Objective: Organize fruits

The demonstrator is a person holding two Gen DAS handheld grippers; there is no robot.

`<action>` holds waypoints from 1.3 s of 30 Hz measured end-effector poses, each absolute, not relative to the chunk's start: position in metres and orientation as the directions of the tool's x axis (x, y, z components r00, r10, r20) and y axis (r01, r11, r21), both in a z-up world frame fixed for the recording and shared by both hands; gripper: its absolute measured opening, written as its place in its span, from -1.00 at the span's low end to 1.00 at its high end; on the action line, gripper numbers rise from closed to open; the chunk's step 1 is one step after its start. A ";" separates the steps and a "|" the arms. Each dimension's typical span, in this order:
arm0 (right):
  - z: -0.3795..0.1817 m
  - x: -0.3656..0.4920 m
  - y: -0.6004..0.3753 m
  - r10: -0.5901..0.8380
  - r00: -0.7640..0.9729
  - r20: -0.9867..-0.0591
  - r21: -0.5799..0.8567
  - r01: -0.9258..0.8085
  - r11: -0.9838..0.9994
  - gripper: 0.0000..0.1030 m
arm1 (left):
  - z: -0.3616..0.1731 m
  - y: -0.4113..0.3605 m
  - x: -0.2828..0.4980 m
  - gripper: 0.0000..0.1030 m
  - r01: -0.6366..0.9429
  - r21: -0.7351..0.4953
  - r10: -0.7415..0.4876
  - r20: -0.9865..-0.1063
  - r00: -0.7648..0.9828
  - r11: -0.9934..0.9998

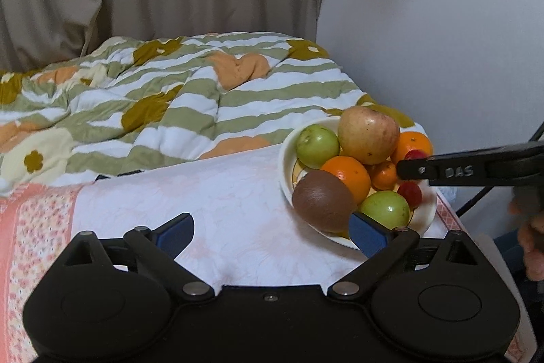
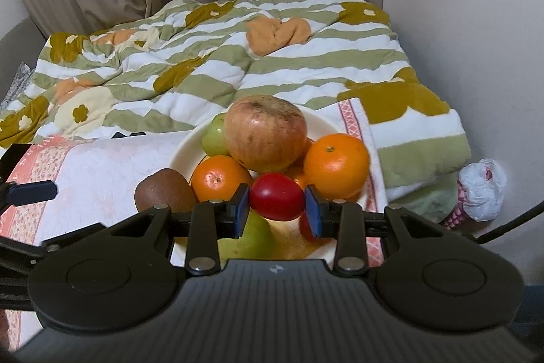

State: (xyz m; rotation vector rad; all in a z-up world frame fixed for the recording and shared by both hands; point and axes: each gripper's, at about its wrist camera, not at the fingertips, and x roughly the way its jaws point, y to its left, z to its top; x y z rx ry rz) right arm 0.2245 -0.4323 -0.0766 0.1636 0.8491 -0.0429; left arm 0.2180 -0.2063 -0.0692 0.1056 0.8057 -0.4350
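A cream plate point(image 1: 287, 142) point(image 2: 185, 145) holds a big apple point(image 1: 369, 135) point(image 2: 267, 131), oranges point(image 1: 348, 174) point(image 2: 335, 165), green fruits point(image 1: 318, 142), a brown kiwi point(image 1: 323, 201) point(image 2: 163, 191) and a small red fruit point(image 1: 410, 193). My right gripper point(image 2: 277, 210) is shut on a red fruit point(image 2: 276, 196) and holds it just above the plate's front. In the left wrist view it comes in from the right point(image 1: 408, 165). My left gripper point(image 1: 272, 232) is open and empty over the cloth, its right finger beside the kiwi.
The plate sits on a pink-and-white cloth point(image 1: 204, 199) with a floral border. A striped green-and-white quilt point(image 1: 170, 97) lies behind. Curtains and a white wall point(image 1: 442, 22) stand at the back. A white plastic bag point(image 2: 482, 189) lies at the right.
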 end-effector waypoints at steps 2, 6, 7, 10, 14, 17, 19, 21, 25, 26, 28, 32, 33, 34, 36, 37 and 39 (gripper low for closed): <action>-0.082 0.229 -0.429 0.026 0.658 -0.753 0.123 0.102 0.987 -0.02 | -0.069 -0.203 0.220 0.93 0.410 -0.082 -0.339 -0.718 0.608 0.908; -0.092 0.234 -0.425 0.017 0.651 -0.759 0.119 0.113 0.986 -0.02 | -0.070 -0.198 0.220 0.93 0.414 -0.070 -0.334 -0.720 0.608 0.907; -0.094 0.235 -0.424 0.016 0.651 -0.759 0.120 0.116 0.986 -0.02 | -0.070 -0.197 0.220 0.93 0.416 -0.066 -0.332 -0.721 0.609 0.907; -0.098 0.236 -0.421 0.013 0.653 -0.757 0.125 0.125 0.984 -0.02 | -0.071 -0.191 0.219 0.93 0.416 -0.062 -0.330 -0.719 0.612 0.907; -0.099 0.236 -0.420 0.009 0.656 -0.755 0.122 0.127 0.984 0.11 | -0.072 -0.188 0.217 0.94 0.412 -0.058 -0.323 -0.722 0.612 0.909; -0.097 0.233 -0.416 -0.002 0.663 -0.749 0.101 0.117 0.988 0.78 | -0.071 -0.187 0.215 0.94 0.405 -0.059 -0.320 -0.719 0.617 0.912; -0.094 0.229 -0.412 -0.022 0.678 -0.734 0.081 0.119 0.990 1.00 | -0.071 -0.186 0.212 0.94 0.400 -0.062 -0.319 -0.719 0.617 0.914; -0.090 0.223 -0.409 -0.024 0.685 -0.728 0.074 0.113 0.991 1.00 | -0.069 -0.185 0.208 0.94 0.395 -0.060 -0.314 -0.719 0.620 0.917; -0.080 0.213 -0.407 -0.016 0.688 -0.725 0.078 0.105 0.991 1.00 | -0.061 -0.181 0.196 0.93 0.378 -0.061 -0.307 -0.708 0.636 0.924; -0.077 0.209 -0.406 -0.014 0.693 -0.721 0.079 0.102 0.992 1.00 | -0.058 -0.180 0.193 0.93 0.373 -0.063 -0.306 -0.703 0.642 0.926; -0.067 0.198 -0.403 -0.010 0.706 -0.708 0.076 0.091 0.993 1.00 | -0.050 -0.176 0.184 0.93 0.361 -0.063 -0.302 -0.689 0.658 0.930; -0.045 0.170 -0.392 0.002 0.734 -0.679 0.070 0.062 0.996 1.00 | -0.034 -0.166 0.161 0.94 0.326 -0.051 -0.276 -0.663 0.696 0.944; -0.038 0.162 -0.389 0.006 0.742 -0.671 0.071 0.056 0.996 1.00 | -0.030 -0.163 0.154 0.94 0.316 -0.053 -0.272 -0.655 0.705 0.947; -0.033 0.155 -0.386 0.010 0.748 -0.664 0.072 0.051 0.996 1.00 | -0.025 -0.159 0.145 0.94 0.306 -0.054 -0.267 -0.646 0.715 0.951; -0.020 0.139 -0.380 0.018 0.763 -0.646 0.074 0.040 0.996 1.00 | -0.015 -0.150 0.128 0.94 0.282 -0.056 -0.254 -0.626 0.737 0.958; -0.014 0.131 -0.377 0.022 0.771 -0.637 0.075 0.033 0.997 1.00 | -0.010 -0.147 0.121 0.94 0.271 -0.056 -0.247 -0.617 0.747 0.961; -0.002 0.113 -0.370 0.037 0.784 -0.619 0.079 0.015 0.997 1.00 | -0.001 -0.140 0.104 0.94 0.253 -0.046 -0.230 -0.599 0.767 0.966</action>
